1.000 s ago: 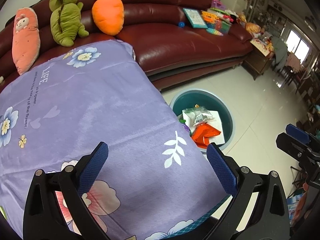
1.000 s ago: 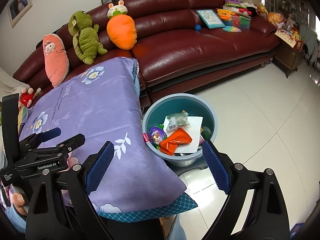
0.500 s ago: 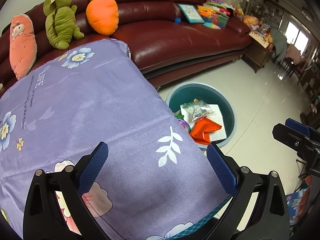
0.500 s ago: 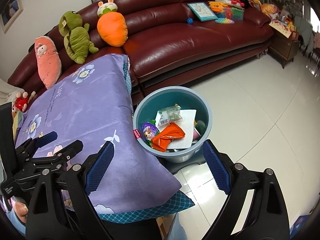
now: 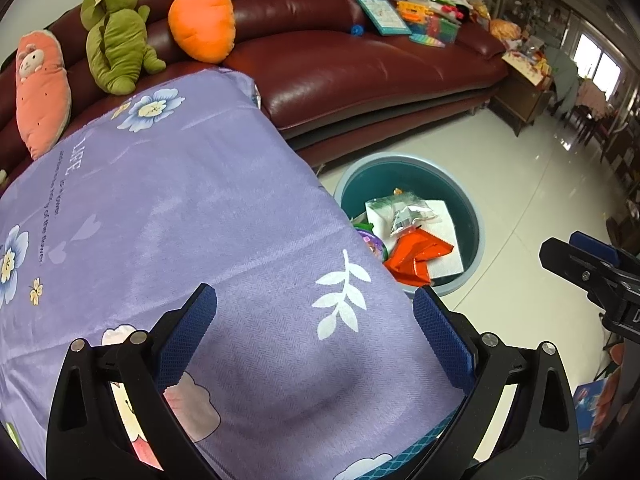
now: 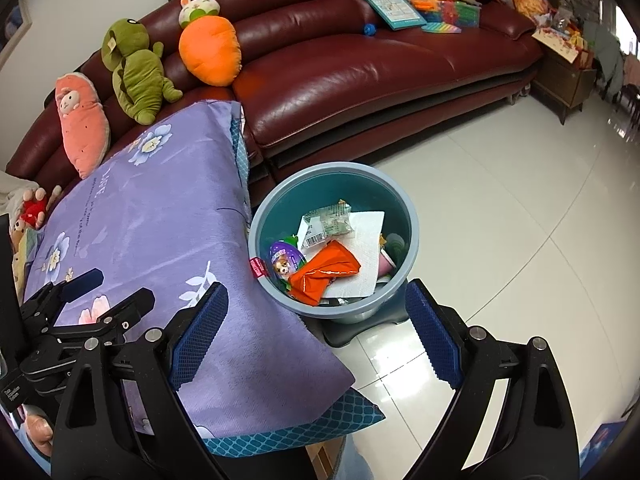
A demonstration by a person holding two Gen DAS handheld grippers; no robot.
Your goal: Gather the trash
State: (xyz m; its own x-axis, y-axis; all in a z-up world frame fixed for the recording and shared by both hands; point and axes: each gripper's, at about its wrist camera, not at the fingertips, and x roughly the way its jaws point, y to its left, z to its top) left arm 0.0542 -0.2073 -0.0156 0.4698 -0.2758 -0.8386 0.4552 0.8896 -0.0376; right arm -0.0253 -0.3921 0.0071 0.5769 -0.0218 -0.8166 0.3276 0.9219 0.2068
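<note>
- Since a second ago your view has shifted only slightly: the blue bin [image 6: 334, 240] sits a bit nearer the middle of the right wrist view, and both claws stay spread with nothing between them.
- Your left claw [image 5: 314, 336] hangs over the purple flowered cloth [image 5: 160, 208] on the bench, its jaws wide apart and holding nothing.
- Your right claw [image 6: 316, 334] is also wide open and empty, poised over the near rim of the bin and the corner of the cloth.
- You can see the trash already in the bin: an orange wrapper [image 6: 324, 274], a white paper sheet [image 6: 360, 240], a clear packet with a barcode label [image 6: 326, 224] and a purple puppy-print wrapper [image 6: 284, 260].
- You have the bin on the white tiled floor [image 6: 500, 220], just beside the hanging edge of the cloth and in front of the dark red sofa [image 6: 360, 68].
- On the sofa you can see three plush toys: an orange carrot [image 6: 210, 48], a green one [image 6: 136, 72] and a pink one [image 6: 82, 120].
- At the far end of the sofa lie a book [image 6: 396, 10] and colourful toys [image 6: 452, 8].
- You can see each claw in the other's view, the left one at the left edge of the right wrist view.
</note>
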